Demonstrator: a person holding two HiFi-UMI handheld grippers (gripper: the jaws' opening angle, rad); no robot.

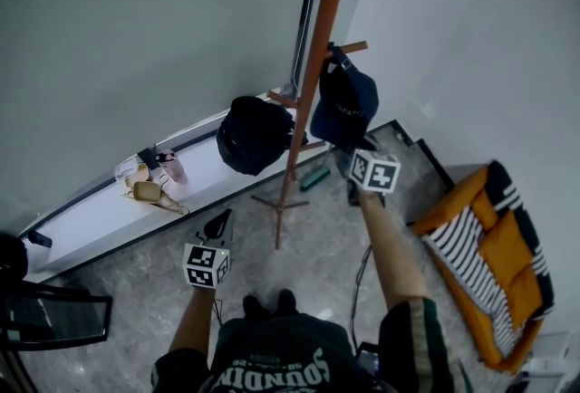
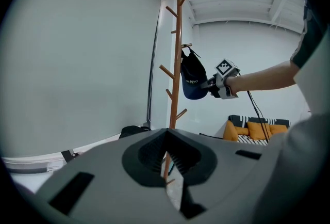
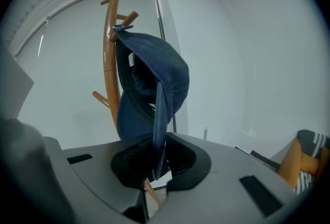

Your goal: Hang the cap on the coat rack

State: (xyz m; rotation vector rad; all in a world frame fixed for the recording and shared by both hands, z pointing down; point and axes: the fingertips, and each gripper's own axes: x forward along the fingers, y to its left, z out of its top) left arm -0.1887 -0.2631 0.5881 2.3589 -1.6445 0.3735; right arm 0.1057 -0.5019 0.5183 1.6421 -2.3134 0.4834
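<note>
Tongs on the right [image 3: 156, 169] are pinching the cap [image 3: 149, 78] by the edge of its brim [image 3: 158, 125], which goes down as a thin dark blade between the two jaws. Left tongs [image 2: 167, 166] are held low and well apart from the work. Their jaws stand almost together, with only a narrow slit, and nothing is between them.

Largest thing here is the coat rack [image 1: 313, 65], a tall wooden pole with short pegs that point upward, standing on the floor near the white wall. The cap hangs against this pole, on the side toward the right tongs. One upper peg [image 3: 129, 18] carries it: the small strap [image 3: 121, 27] at the back of the cap seems to lie over this peg, though I cannot be sure how deep it sits there.

In my judgement the task is at its last step: the cap is on the peg and only the release is not yet done. The next move calls for opening the right tongs slowly, so that the brim slips out without a pull, and then drawing them away from the pole and a little downward. If the brim is dragged sideways or lifted during this, the strap could come off the peg, because the hold looks shallow. The left tongs are not needed for it
</note>
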